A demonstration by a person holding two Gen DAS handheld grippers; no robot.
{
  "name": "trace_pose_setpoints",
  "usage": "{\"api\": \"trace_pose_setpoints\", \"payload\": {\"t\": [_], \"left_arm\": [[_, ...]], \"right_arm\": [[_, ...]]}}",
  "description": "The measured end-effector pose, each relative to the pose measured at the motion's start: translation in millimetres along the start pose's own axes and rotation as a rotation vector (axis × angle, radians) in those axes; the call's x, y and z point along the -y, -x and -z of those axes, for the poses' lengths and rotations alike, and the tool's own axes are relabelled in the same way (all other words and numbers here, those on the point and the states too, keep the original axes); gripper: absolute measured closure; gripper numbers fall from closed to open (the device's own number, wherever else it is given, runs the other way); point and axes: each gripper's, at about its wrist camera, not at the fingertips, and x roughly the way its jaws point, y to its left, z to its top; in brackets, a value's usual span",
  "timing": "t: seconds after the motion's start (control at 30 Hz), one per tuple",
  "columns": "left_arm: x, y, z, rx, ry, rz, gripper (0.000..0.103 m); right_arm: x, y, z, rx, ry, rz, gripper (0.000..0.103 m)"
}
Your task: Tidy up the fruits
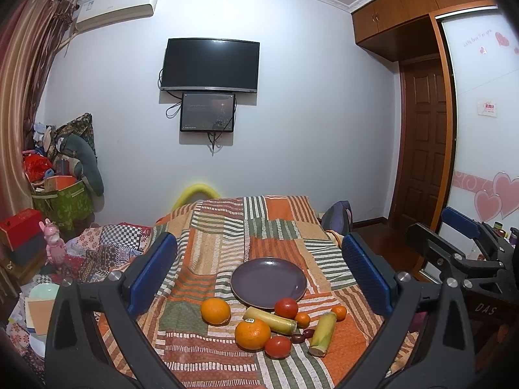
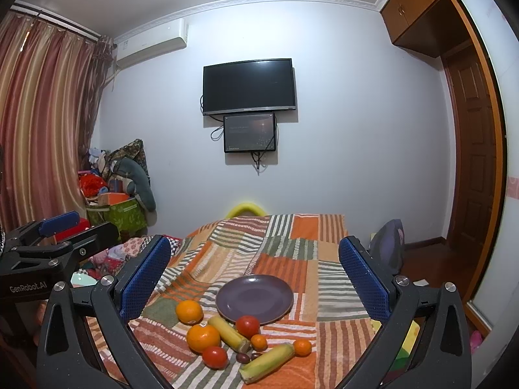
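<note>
An empty purple plate (image 1: 268, 282) (image 2: 254, 298) lies on a striped patchwork cloth (image 1: 220, 240) (image 2: 292, 253). In front of it lie two oranges (image 1: 215, 311) (image 2: 189, 312), two red tomatoes (image 1: 286, 308) (image 2: 247, 325), two small tangerines (image 1: 302, 319) (image 2: 302, 347), two yellow corn pieces (image 1: 322, 333) (image 2: 266, 362) and two dark dates (image 1: 301, 335) (image 2: 243, 357). My left gripper (image 1: 259, 272) is open and empty, above and short of the fruit. My right gripper (image 2: 254, 275) is open and empty too; it also shows at the right of the left wrist view (image 1: 460, 243).
A wall with a TV (image 1: 210, 64) stands behind the cloth-covered surface. Boxes and a green bag (image 1: 61, 201) pile at the left. A wooden door (image 1: 425, 142) and wardrobe stand at the right. A dark backpack (image 2: 387, 246) sits by the far right corner.
</note>
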Motion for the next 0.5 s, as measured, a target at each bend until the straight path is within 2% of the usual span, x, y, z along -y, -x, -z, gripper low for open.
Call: {"api": "trace_pose_setpoints", "payload": {"t": [0.5], "left_arm": [[1.7,-2.8,2.5,-0.006,0.001,0.001,0.0]], "right_arm": [[-0.2,-1.4,0.5,-0.008,-0.001,0.006,0.0]]}}
